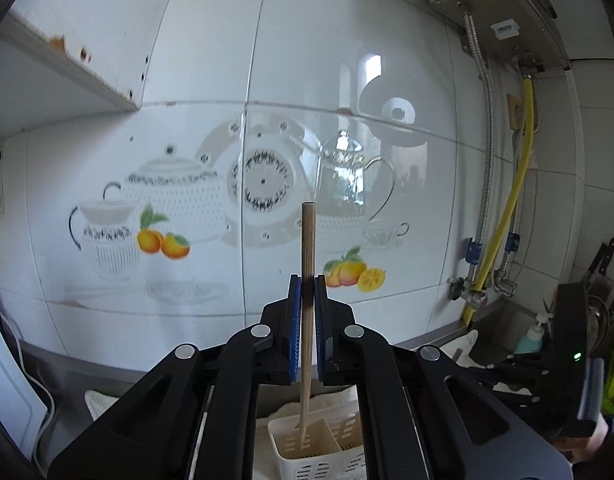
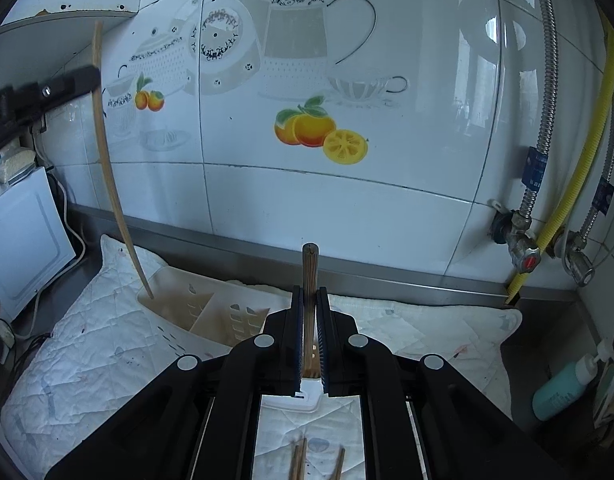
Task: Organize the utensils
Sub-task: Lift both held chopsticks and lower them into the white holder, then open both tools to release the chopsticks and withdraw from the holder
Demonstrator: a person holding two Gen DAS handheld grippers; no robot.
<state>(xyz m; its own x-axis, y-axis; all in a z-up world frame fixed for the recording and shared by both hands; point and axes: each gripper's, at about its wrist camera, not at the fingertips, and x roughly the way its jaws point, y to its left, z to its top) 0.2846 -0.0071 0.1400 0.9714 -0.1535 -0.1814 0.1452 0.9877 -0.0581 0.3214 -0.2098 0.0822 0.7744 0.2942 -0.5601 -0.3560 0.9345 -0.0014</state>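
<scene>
The left tongs (image 1: 307,320) are clamped on a chopstick (image 1: 308,240), its tip down in the white holder (image 1: 291,452) at six o'clock. The right tongs (image 2: 310,332) squeeze another chopstick (image 2: 309,272). Next, I think, the left tongs let go.

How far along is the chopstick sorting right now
No chopsticks show resting loose in the white holder yet. In hand: the left gripper lowers one chopstick into a compartment; the right gripper grips another chopstick. Left: a few loose chopsticks on the quilted mat.

A white quilted mat (image 2: 87,340) covers the counter, bearing a white utensil caddy (image 2: 211,320) and loose chopsticks (image 2: 301,462).
</scene>
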